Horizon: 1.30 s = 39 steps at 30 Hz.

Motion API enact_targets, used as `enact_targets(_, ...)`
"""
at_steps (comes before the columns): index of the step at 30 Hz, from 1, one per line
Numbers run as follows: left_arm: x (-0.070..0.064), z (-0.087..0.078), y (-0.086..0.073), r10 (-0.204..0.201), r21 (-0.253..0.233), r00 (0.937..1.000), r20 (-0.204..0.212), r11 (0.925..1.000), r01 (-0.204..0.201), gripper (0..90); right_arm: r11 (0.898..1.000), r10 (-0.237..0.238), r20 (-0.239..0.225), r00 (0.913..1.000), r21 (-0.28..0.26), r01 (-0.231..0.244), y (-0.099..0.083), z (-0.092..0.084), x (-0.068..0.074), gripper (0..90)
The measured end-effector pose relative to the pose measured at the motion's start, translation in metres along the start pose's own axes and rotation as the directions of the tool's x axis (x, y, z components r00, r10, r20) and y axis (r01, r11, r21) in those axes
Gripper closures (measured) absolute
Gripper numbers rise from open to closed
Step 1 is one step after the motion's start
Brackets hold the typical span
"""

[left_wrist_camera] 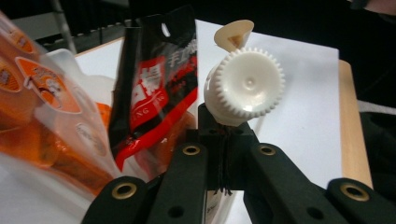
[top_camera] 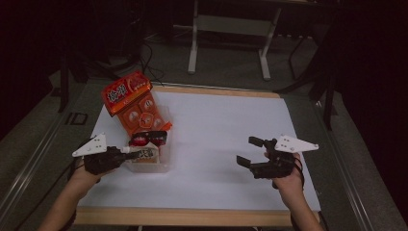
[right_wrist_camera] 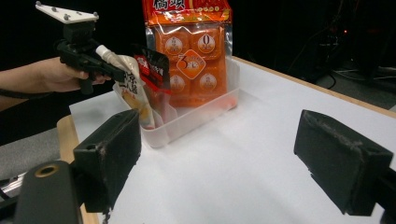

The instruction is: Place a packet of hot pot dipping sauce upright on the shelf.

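Observation:
My left gripper [top_camera: 131, 154] is shut on the neck of a spout pouch [top_camera: 147, 154], just under its white ribbed cap [left_wrist_camera: 245, 84]. The pouch hangs at the near end of a clear plastic bin [top_camera: 156, 166]; whether it touches the bin floor I cannot tell. In the right gripper view the left gripper [right_wrist_camera: 100, 65] holds the pouch [right_wrist_camera: 133, 91] tilted over the bin [right_wrist_camera: 196, 116]. A tall orange snack pack [top_camera: 134, 103] and a black-and-red packet [top_camera: 149, 138] stand inside the bin. My right gripper [top_camera: 248, 151] stands open over the white table sheet at the right, its pads [right_wrist_camera: 109, 156] wide apart around nothing.
The white sheet [top_camera: 226, 130] covers a wood-edged table [top_camera: 192, 216]. A table frame [top_camera: 231, 43] stands on the floor beyond the far edge. In the left gripper view the black-and-red packet [left_wrist_camera: 159, 88] and orange pack [left_wrist_camera: 37, 107] crowd close to the cap.

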<state>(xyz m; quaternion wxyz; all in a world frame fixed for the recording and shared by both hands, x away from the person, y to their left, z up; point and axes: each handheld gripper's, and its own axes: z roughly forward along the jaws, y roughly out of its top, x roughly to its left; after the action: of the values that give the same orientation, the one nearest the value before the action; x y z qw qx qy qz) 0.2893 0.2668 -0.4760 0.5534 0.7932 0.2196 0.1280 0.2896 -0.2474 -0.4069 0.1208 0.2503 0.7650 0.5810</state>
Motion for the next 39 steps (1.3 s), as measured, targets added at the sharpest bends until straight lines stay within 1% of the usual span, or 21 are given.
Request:
enact_targets(1, -0.001, -0.001, 0.0, 0.012, 0.005, 0.9999, -0.007, 0.9999, -0.011, 88.1, 1.0, 0.001, -0.001, 1.0, 0.001, -0.001, 0.0, 0.0, 0.0, 14.8)
enact_targets(5, -0.001, -0.002, -0.001, 0.009, -0.002, 0.9997, -0.022, 1.0, -0.009, 83.8, 1.0, 0.001, -0.002, 1.0, 0.003, -0.001, 0.0, 0.0, 0.0, 14.8)
enact_targets(6, -0.001, -0.004, 0.0, -0.001, -0.023, 0.9995, -0.031, 0.9997, 0.0, 83.8, 1.0, 0.002, -0.003, 1.0, 0.003, -0.002, 0.0, 0.0, 0.0, 14.8)
enact_targets(7, -0.002, -0.006, 0.002, -0.019, -0.034, 0.9991, -0.038, 0.9993, 0.018, 76.8, 1.0, 0.006, -0.006, 1.0, 0.007, -0.006, -0.001, 0.001, 0.0, 14.8)
enact_targets(8, -0.002, -0.006, 0.002, -0.019, -0.034, 0.9991, -0.038, 0.9993, 0.018, 72.0, 1.0, 0.007, -0.007, 0.9999, 0.006, -0.007, -0.001, 0.001, 0.0, 14.9)
enact_targets(10, -0.003, -0.009, 0.005, -0.015, -0.039, 0.9988, -0.046, 0.9991, 0.014, 70.4, 1.0, 0.01, -0.01, 0.9999, 0.006, -0.01, -0.001, 0.001, 0.0, 14.9)
enact_targets(11, -0.003, -0.009, 0.005, -0.015, -0.039, 0.9988, -0.046, 0.9991, 0.014, 67.3, 1.0, 0.01, -0.01, 0.9999, 0.006, -0.01, -0.001, 0.001, 0.0, 14.9)
enact_targets(12, -0.003, -0.012, 0.008, -0.017, -0.048, 0.998, -0.06, 0.9987, 0.014, 67.3, 1.0, 0.01, -0.013, 0.9999, 0.007, -0.01, -0.001, 0.002, 0.0, 14.9)
enact_targets(15, -0.004, -0.016, 0.015, -0.037, -0.069, 0.997, -0.068, 0.9971, 0.032, 52.4, 1.0, 0.012, -0.018, 0.9998, 0.012, -0.012, -0.001, 0.002, 0.001, 15.0)
enact_targets(17, -0.005, -0.019, 0.019, -0.049, -0.074, 0.9973, -0.055, 0.9962, 0.045, 44.5, 1.0, 0.012, -0.02, 0.9997, 0.014, -0.012, -0.001, 0.003, 0.001, 15.0)
enact_targets(18, -0.006, -0.019, 0.022, -0.054, -0.069, 0.9974, -0.048, 0.9963, 0.051, 38.2, 1.0, 0.012, -0.021, 0.9997, 0.013, -0.012, -0.001, 0.003, 0.001, 14.9)
enact_targets(20, -0.009, -0.019, 0.025, -0.035, -0.054, 0.999, -0.026, 0.998, 0.033, 28.7, 1.0, 0.012, -0.021, 0.9997, 0.014, -0.011, -0.001, 0.003, 0.001, 15.0)
enact_targets(23, -0.012, -0.018, 0.028, -0.029, -0.051, 0.9991, -0.03, 0.9983, 0.027, 19.2, 1.0, 0.011, -0.021, 0.9997, 0.013, -0.011, -0.001, 0.003, 0.001, 15.0)
enact_targets(24, -0.013, -0.018, 0.032, -0.042, -0.058, 0.9983, -0.041, 0.9975, 0.039, 19.2, 1.0, 0.01, -0.021, 0.9997, 0.014, -0.01, -0.001, 0.003, 0.001, 15.0)
enact_targets(25, -0.014, -0.017, 0.033, -0.042, -0.062, 0.998, -0.048, 0.9973, 0.039, 13.5, 1.0, 0.009, -0.02, 0.9998, 0.014, -0.009, 0.0, 0.002, 0.002, 15.0)
enact_targets(26, -0.015, -0.017, 0.036, -0.043, -0.067, 0.9962, -0.076, 0.997, 0.038, 11.8, 1.0, 0.01, -0.021, 0.9997, 0.014, -0.01, 0.0, 0.002, 0.002, 15.0)
enact_targets(27, -0.015, -0.017, 0.036, -0.043, -0.067, 0.9962, -0.076, 0.997, 0.038, 11.0, 1.0, 0.01, -0.021, 0.9997, 0.014, -0.01, 0.0, 0.002, 0.002, 15.0)
enact_targets(29, -0.017, -0.017, 0.04, -0.044, -0.08, 0.9934, -0.106, 0.9961, 0.036, 8.9, 1.0, 0.009, -0.022, 0.9997, 0.017, -0.009, 0.0, 0.003, 0.002, 15.0)
enact_targets(35, -0.025, -0.014, 0.05, -0.035, -0.101, 0.993, -0.113, 0.9946, 0.024, 7.6, 1.0, 0.01, -0.025, 0.9996, 0.014, -0.009, 0.0, 0.002, 0.002, 15.0)
enact_targets(37, -0.034, -0.008, 0.055, -0.023, -0.109, 0.9935, -0.112, 0.994, 0.011, 8.2, 1.0, 0.011, -0.025, 0.9996, 0.015, -0.011, 0.0, 0.002, 0.002, 15.0)
enact_targets(39, -0.04, -0.003, 0.057, -0.026, -0.111, 0.9952, -0.094, 0.9937, 0.016, 8.2, 1.0, 0.011, -0.025, 0.9996, 0.016, -0.011, 0.0, 0.002, 0.002, 15.0)
